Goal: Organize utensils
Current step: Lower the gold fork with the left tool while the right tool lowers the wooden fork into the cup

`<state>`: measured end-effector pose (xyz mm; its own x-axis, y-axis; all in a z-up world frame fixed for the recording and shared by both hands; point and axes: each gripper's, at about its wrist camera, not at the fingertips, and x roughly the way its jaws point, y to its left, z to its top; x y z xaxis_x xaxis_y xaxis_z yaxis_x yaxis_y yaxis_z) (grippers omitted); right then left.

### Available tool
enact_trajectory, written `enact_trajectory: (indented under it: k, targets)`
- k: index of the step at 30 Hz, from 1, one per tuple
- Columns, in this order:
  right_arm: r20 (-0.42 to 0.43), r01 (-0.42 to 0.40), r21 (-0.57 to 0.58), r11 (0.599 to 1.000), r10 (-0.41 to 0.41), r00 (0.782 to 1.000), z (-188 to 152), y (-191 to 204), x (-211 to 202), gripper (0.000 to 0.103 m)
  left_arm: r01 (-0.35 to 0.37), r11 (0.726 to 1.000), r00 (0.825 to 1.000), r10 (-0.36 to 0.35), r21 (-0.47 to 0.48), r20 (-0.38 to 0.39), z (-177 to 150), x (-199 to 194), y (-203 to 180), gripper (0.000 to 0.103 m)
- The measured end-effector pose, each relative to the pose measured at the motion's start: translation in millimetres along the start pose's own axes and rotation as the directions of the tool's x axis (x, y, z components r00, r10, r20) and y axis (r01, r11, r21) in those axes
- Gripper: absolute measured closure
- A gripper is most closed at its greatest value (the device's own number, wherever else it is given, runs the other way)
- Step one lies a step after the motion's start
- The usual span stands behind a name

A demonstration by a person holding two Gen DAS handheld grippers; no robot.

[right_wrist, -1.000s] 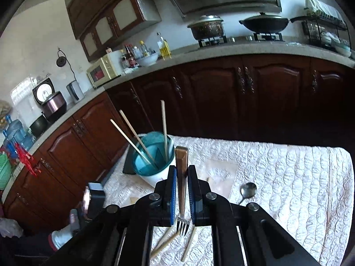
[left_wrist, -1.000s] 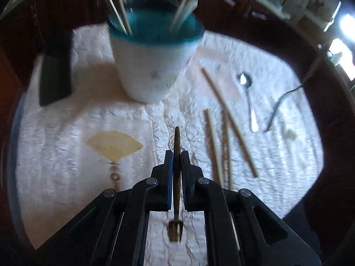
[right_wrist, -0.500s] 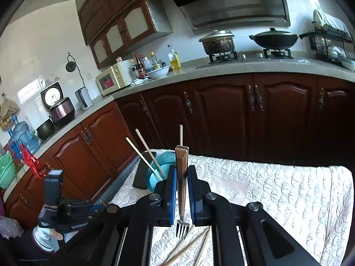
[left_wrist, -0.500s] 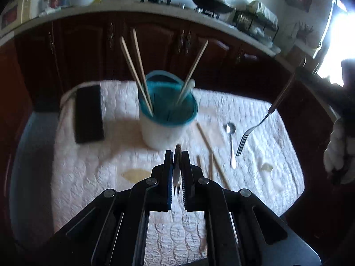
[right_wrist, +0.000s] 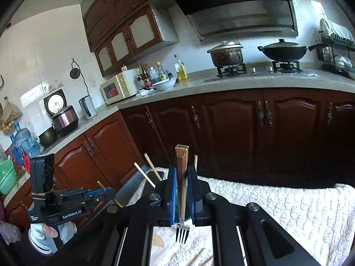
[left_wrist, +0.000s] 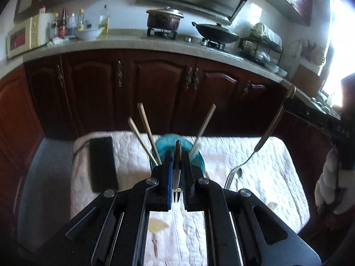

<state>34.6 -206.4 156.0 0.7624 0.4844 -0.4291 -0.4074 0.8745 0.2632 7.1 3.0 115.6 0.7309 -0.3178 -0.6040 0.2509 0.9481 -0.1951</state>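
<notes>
Two forks are up in the air: the left gripper clamps a small fork, the right gripper a big fork, tines down, above the cup. Either fork could snag its chopsticks and tip it.

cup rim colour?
Teal rim on the cup, clearest in the left wrist view; chopsticks stand inside.

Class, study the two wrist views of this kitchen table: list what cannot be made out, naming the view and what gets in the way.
- Teal cup, left wrist view: blurred, and the left gripper covers its middle; contents beyond the chopsticks unclear.
- Same cup, right wrist view: almost wholly hidden behind the right gripper and its fork.
- Spoon, left wrist view: handle hidden by the gripper body.
- Loose chopsticks, right wrist view: cut off by gripper arms.
</notes>
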Motion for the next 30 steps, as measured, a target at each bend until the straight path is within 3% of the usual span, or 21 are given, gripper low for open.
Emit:
enact_trajectory:
  k: [12,24,30]
  targets:
    - [-0.013,0.005,0.012,1.0,-0.005,1.0,8.7,-0.7,63.8,0.094,-0.067,0.998,0.997,0.067,-0.003,-0.041,13.8,65.2,0.2,0.097]
    - [-0.073,0.004,0.066,0.998,0.001,0.997,-11.2,-19.4,105.3,0.094,-0.102,0.995,0.989,0.101,-0.002,-0.11,-0.7,108.2,4.4,0.097]
    - [-0.142,-0.007,0.08,0.997,0.018,0.99,-30.9,-23.4,120.4,0.094,-0.109,0.994,0.984,0.108,-0.006,-0.142,-11.6,120.7,4.9,0.097]
